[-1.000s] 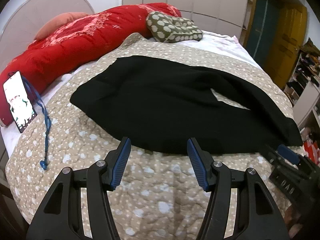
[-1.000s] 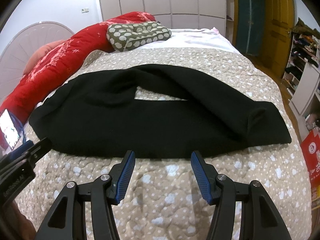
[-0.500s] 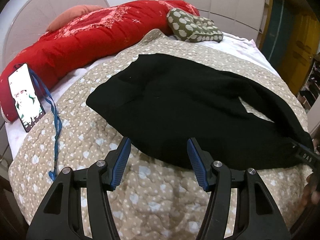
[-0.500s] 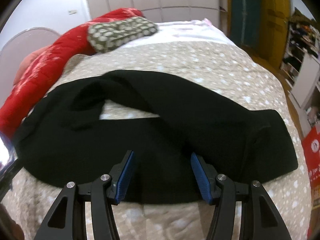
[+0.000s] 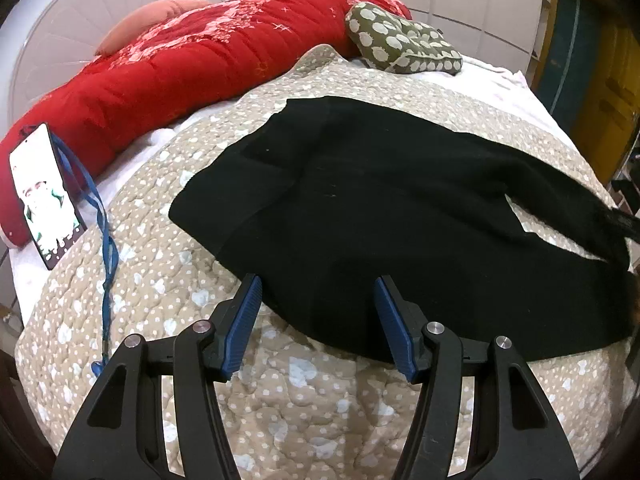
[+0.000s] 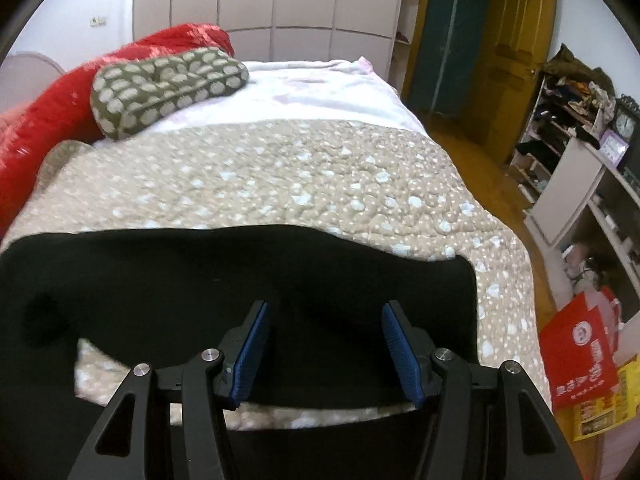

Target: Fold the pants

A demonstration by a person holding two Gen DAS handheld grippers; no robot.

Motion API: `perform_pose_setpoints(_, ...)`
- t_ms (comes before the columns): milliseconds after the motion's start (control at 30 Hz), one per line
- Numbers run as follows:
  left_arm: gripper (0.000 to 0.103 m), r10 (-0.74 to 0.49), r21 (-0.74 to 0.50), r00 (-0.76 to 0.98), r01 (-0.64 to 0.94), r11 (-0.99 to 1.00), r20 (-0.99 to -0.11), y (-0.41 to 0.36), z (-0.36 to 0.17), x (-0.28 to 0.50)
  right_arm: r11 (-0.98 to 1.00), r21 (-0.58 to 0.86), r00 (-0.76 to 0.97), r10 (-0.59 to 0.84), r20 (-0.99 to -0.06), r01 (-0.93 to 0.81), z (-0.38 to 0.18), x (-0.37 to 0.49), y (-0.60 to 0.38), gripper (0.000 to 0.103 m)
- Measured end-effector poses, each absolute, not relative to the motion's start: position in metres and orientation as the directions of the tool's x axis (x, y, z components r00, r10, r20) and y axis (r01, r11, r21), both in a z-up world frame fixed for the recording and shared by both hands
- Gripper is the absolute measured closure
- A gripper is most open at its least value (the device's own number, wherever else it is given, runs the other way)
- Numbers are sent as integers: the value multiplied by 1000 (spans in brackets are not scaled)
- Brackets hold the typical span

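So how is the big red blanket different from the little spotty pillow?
The red blanket is long and bunched up along the far edge of the bed, while the spotty pillow is short and lumpy, sitting near one end of it. The blanket is bright red with pale pink patterns; the pillow is olive green with whitish blobs. Both are soft, puffy bedding lying beyond the black pants.

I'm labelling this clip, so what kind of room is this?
Most likely a home bedroom: black pants lie on a quilted bed cover with a spotted pillow, and a wardrobe behind.
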State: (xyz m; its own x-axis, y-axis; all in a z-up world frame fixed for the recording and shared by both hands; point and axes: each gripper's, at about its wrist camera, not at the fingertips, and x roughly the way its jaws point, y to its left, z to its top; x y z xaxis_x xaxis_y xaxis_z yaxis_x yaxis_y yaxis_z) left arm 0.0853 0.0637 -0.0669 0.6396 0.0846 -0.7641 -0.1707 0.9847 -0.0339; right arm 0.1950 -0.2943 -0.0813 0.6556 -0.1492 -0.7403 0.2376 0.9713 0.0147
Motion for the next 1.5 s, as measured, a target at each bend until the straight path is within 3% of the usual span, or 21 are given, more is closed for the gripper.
perform_pose_setpoints(233, 44, 53, -101, 637, -203, 974, -769, 84, -63, 74, 985, 132, 685, 23, -728, 107, -83, 102, -268, 47)
perform_pose_setpoints(500, 44, -17, -224, 616, -260, 940, -787, 112, -66, 70, 975, 208, 662, 105, -742, 79, -116, 17, -260, 47)
perform_pose_setpoints(1000, 45, -130, -394, 629, -301, 868, -766, 132, -93, 117, 856, 471, 725, 184, -664, 213, -135, 46, -322, 47)
perform_pose_setpoints(1033, 46, -124, -388, 623, -309, 868, -772, 132, -96, 122, 844, 493, 736, 193, -648, 213, -134, 49, -325, 50)
perform_pose_setpoints(1067, 53, -104, -370, 613, -326, 870, -784, 131, -98, 125, 842, 497, 740, 195, -644, 211, -134, 51, -326, 65)
perform_pose_setpoints(1133, 73, -90, -351, 614, -320, 880, -784, 130, -95, 125, 841, 500, 735, 205, -647, 205, -135, 57, -326, 86)
perform_pose_setpoints(1167, 87, -101, -354, 613, -307, 883, -784, 129, -93, 126, 840, 505, 735, 214, -643, 197, -135, 58, -326, 92)
perform_pose_setpoints(1200, 92, -120, -363, 607, -296, 884, -786, 128, -90, 126, 841, 507, 740, 219, -636, 187, -132, 58, -325, 96)
perform_pose_setpoints(1500, 94, -118, -321, 648, -205, 925, -753, 133, -41, 80, 868, 495, 772, 278, -571, 54, -73, 7, -313, 98)
